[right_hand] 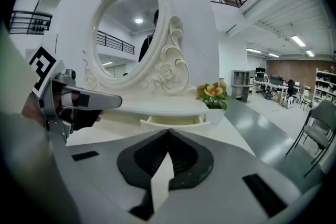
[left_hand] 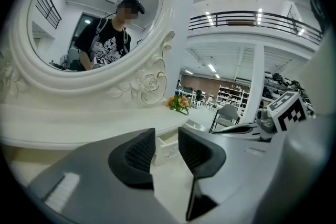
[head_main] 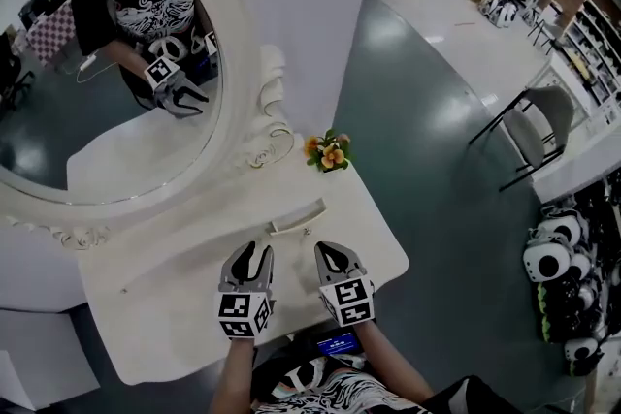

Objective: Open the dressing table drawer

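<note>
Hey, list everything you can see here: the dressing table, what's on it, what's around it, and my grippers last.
dressing table: one, white, centre of the head view
mirror: one, oval, ornate white frame, standing at the table's back
drawer: one, white, under the mirror shelf, pulled partly out
flowers: one small bunch, orange and yellow with green leaves, at the table's far right corner
chair: one, grey with dark legs, on the floor off to the right
black-and-white rounded items: several, count unclear, at the right edge
screen: one, lit blue, at the person's waist
left gripper: one, grey, over the table, jaws apart, empty
right gripper: one, grey, beside it, jaws together, empty
</note>
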`<state>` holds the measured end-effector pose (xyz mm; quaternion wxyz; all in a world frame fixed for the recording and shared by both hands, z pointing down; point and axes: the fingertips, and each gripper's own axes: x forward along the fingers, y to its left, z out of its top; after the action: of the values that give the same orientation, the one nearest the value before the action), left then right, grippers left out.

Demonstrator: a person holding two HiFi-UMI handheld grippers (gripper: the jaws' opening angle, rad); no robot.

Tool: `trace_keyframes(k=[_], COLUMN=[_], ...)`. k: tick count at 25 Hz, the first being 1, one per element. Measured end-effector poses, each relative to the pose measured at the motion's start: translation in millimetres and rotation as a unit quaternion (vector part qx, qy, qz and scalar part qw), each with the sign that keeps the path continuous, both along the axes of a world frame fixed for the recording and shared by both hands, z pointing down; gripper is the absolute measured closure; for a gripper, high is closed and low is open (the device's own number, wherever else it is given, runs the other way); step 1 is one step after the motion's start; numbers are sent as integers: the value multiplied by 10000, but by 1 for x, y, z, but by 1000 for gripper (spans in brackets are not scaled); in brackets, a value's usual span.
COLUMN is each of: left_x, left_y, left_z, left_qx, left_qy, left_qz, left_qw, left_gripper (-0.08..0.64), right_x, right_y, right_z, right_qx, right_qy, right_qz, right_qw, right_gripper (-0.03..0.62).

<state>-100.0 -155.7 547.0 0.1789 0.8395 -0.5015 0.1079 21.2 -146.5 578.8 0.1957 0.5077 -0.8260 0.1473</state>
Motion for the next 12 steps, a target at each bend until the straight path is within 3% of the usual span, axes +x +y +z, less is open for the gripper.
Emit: trace_keyframes(k=[5,12], left_x=[2,4], left_y=[13,26], left_z=[-21,-40], left_qx=[235,492], left_qy=[42,67], left_qz=[1,14], left_qw=[9997,9988], left_gripper=[434,447], right_x=[4,10], right_y=[15,31], right_z=[-34,-52], right_qx=[426,523], right_qy=[-218,-264], right_qz=[95,250], right_qw=[9988,9980], right_gripper=[591,591])
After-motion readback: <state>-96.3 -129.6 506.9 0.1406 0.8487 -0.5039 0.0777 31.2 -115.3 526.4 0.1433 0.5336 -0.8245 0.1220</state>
